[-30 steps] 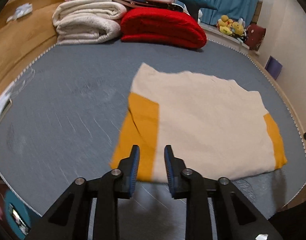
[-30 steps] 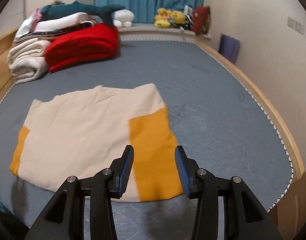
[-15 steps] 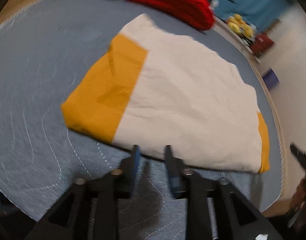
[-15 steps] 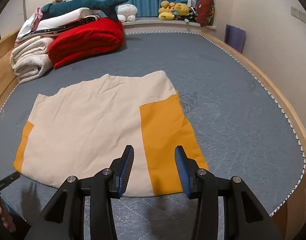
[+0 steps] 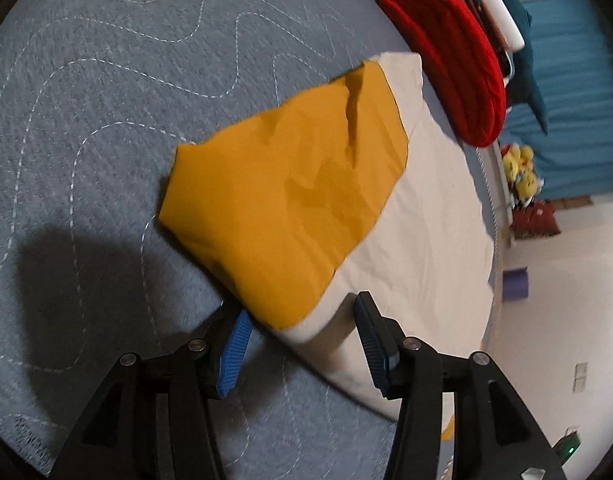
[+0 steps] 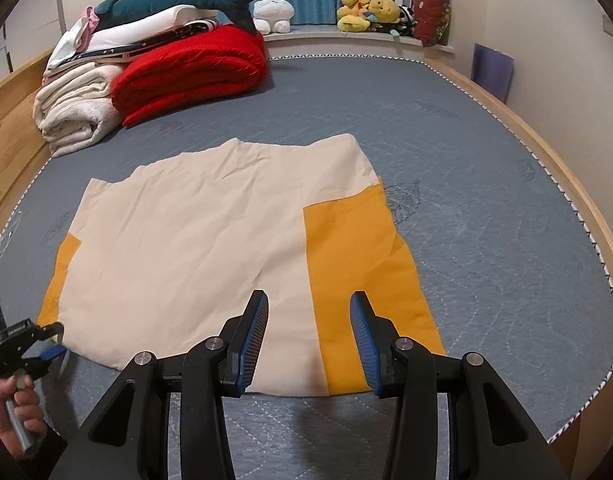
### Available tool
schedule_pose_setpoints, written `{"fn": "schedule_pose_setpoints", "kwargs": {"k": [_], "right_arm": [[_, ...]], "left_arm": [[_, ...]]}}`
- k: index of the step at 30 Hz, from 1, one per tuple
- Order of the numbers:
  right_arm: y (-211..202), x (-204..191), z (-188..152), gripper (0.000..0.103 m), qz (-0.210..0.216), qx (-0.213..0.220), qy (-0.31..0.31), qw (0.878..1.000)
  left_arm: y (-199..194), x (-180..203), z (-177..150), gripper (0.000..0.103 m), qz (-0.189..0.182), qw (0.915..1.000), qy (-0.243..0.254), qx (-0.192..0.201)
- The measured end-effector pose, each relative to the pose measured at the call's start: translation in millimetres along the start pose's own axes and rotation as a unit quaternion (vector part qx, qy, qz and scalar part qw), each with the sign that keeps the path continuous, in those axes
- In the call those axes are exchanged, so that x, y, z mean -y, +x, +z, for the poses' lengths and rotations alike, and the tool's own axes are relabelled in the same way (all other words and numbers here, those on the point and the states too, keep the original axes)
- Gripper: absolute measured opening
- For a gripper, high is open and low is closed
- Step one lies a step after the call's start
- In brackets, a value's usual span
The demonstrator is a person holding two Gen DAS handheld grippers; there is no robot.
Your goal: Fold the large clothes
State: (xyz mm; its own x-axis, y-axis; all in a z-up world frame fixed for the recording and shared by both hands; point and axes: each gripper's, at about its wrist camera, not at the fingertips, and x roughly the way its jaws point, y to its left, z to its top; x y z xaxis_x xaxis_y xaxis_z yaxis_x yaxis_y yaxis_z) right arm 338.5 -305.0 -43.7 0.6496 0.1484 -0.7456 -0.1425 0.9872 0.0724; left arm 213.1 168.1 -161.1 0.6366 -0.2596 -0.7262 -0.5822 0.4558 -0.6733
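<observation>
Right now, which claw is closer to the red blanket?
Hard to call. Both claws sit at the garment's near edge, left claw and right claw, far from the red blanket.

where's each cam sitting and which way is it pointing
Left wrist: on the left tongs, rolled and angled down at the garment near corner, which lies between opening jaws.
Right wrist: on the right tongs, looking down the bed; a hand shows.
Shared: garment, red blanket.
</observation>
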Motion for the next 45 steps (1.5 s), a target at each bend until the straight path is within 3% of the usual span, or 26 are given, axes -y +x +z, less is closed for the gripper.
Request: {"fn": "schedule_pose_setpoints", "kwargs": {"k": [6,13,14,16,19,24,29,32,35,40,42,45], "right_arm": [[2.0,-11.4,-2.5,0.044,0.028,-0.006,-0.009,1.0],[5.7,-49.4,-8.2,0.044,0.109,-0.014,-0.04,0.993],[6.8,-55.9,-8.5,0.043,0.117,-0.015,-0.045,0.992],[11.0,-75.0,-8.6,0.037,0.136,-0.018,-0.057,0.989],[23.9,-103.2,-9.6,0.025,0.157,-0.033,-0.067,0.985],[64.9,-144.2,-12.4,0.022,0.158,-0.081,-0.085,0.981],[129.8,-166.3,-29.1,0.022,0.11,-0.17,-0.131,0.971],[138.1,-165.1,-24.3,0.022,0.117,-0.172,-0.121,0.971],[111.9,-157.6,-6.7,0.022,0.122,-0.131,-0.105,0.978],[21.8,-129.6,32.3,0.029,0.118,0.044,-0.161,0.979],[-7.4,-105.8,41.7,0.052,0.101,0.104,-0.16,0.977],[-39.1,-57.6,45.6,0.062,0.073,0.179,-0.112,0.975]], "left_arm": [[7.2,0.0,12.5,0.048,-0.02,0.9993,-0.021,0.023],[16.1,1.9,21.6,0.047,-0.043,0.9972,-0.041,0.045],[16.4,3.1,22.4,0.045,-0.042,0.9972,-0.04,0.048],[15.9,6.6,23.5,0.02,-0.043,0.9973,-0.031,0.05],[8.0,12.4,19.8,0.011,-0.038,0.9974,-0.007,0.061],[-8.5,39.3,22.3,0.01,-0.033,0.9959,0.049,0.069],[-17.9,64.2,19.4,0.01,-0.024,0.9907,0.115,0.068],[-22.7,73.1,19.8,0.01,-0.022,0.9882,0.135,0.07],[-28.2,82.2,17.2,0.009,-0.031,0.9862,0.144,0.076],[-35.9,116.3,4.3,0.008,-0.029,0.9789,0.187,0.078],[-39.5,134.0,-3.8,0.007,-0.026,0.9731,0.215,0.079],[-42.6,164.2,-20.8,0.006,-0.016,0.9617,0.262,0.078]]}}
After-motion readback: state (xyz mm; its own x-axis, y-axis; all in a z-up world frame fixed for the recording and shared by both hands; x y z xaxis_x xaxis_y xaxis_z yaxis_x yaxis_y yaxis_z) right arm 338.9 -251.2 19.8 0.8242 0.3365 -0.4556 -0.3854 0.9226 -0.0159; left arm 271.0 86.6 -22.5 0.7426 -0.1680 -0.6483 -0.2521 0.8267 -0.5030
